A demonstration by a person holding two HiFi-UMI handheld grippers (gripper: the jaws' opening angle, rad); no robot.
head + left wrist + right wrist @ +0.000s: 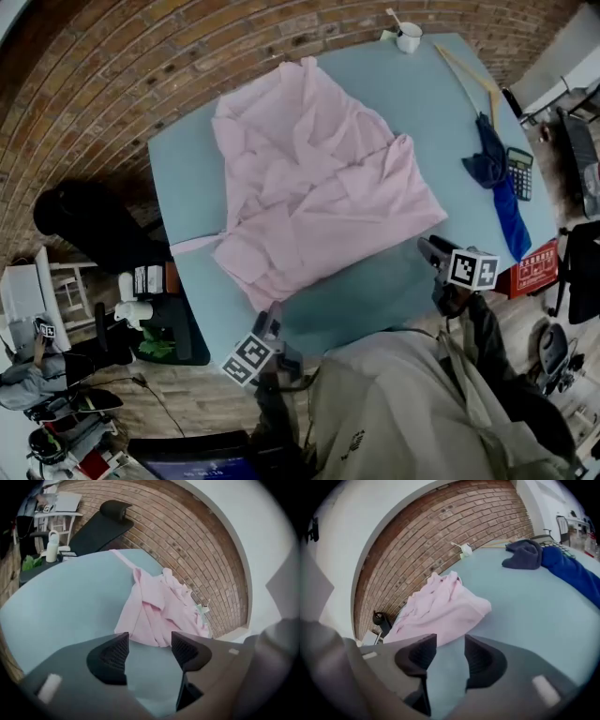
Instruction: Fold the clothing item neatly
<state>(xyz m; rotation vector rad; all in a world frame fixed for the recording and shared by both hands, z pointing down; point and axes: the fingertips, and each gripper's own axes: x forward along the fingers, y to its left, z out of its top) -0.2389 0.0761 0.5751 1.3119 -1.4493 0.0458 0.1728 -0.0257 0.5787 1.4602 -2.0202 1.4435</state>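
A wall of reddish-brown brick [440,527] is seen behind the pale blue-green worktop [422,94], and above the brick a plain white wall [365,517] is found. The floor [197,403] at the near left is laid with wooden boards. To the left of the worktop a black padded seat [89,225] is placed, with a white shelf unit [23,291] close to it, and a green plant [155,347] is set just beside the worktop's near corner. At the right edge a dark chair [581,272] is partly shown. The room is lit evenly and softly.
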